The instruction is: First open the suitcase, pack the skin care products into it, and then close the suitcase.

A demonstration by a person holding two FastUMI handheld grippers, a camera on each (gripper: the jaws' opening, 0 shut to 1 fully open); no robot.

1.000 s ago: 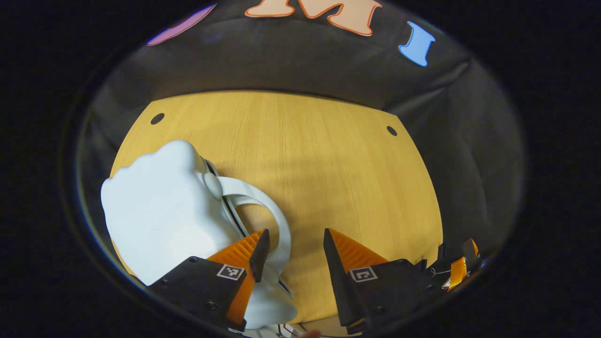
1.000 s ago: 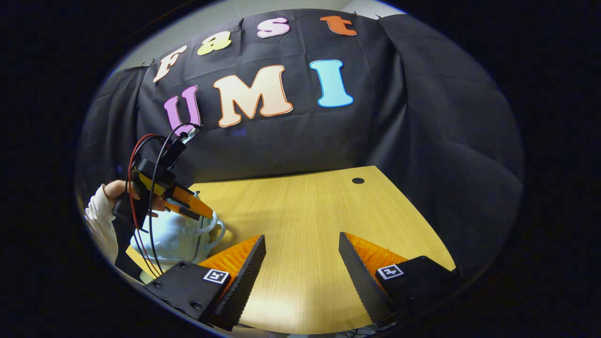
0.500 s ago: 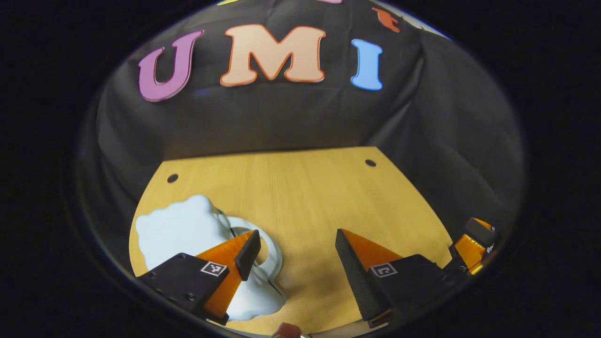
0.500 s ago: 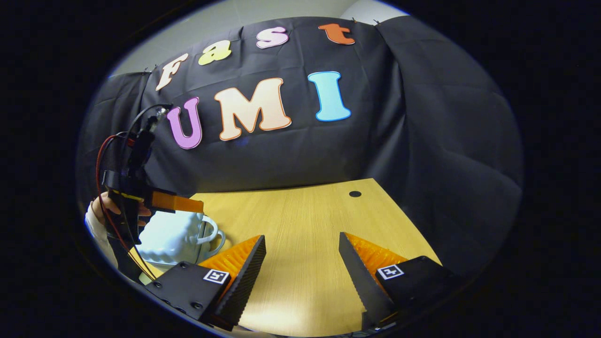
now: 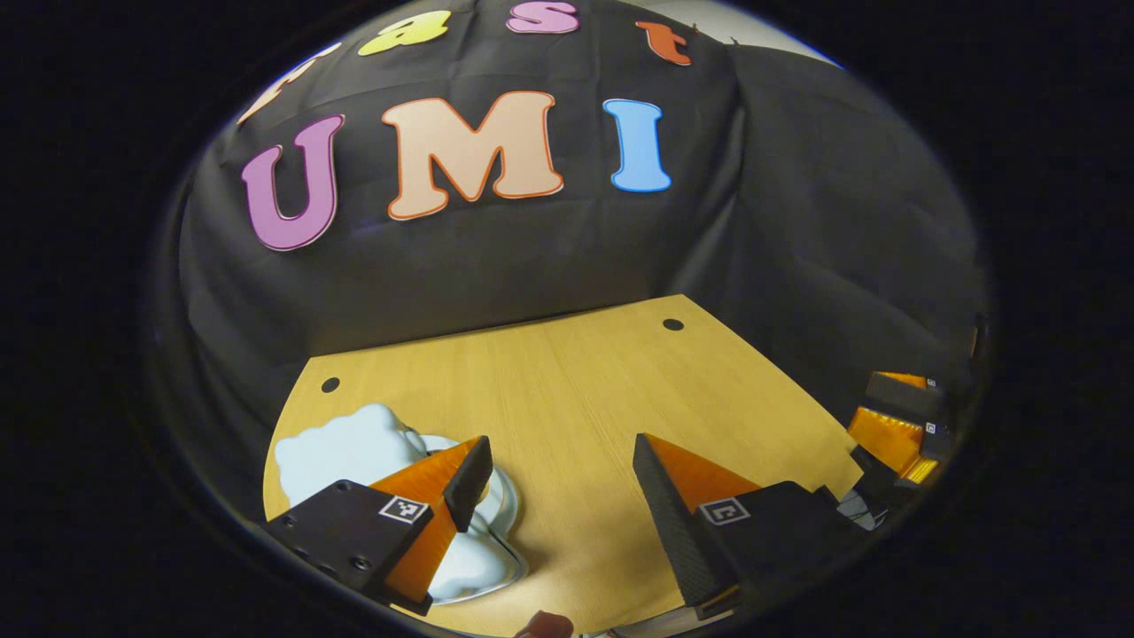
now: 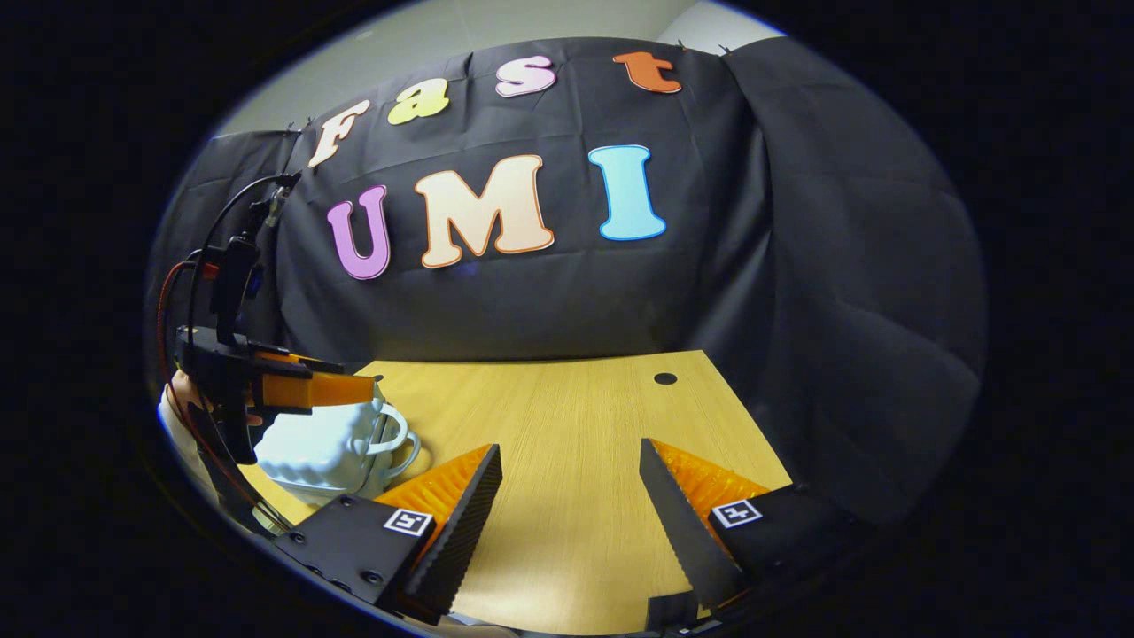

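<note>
Wooden table (image 5: 567,390) with 2 dark holes, black cloth wall (image 6: 549,292) behind.

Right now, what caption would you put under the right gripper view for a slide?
Open right gripper over a wooden table; the left gripper hovers above a closed white suitcase.
</note>
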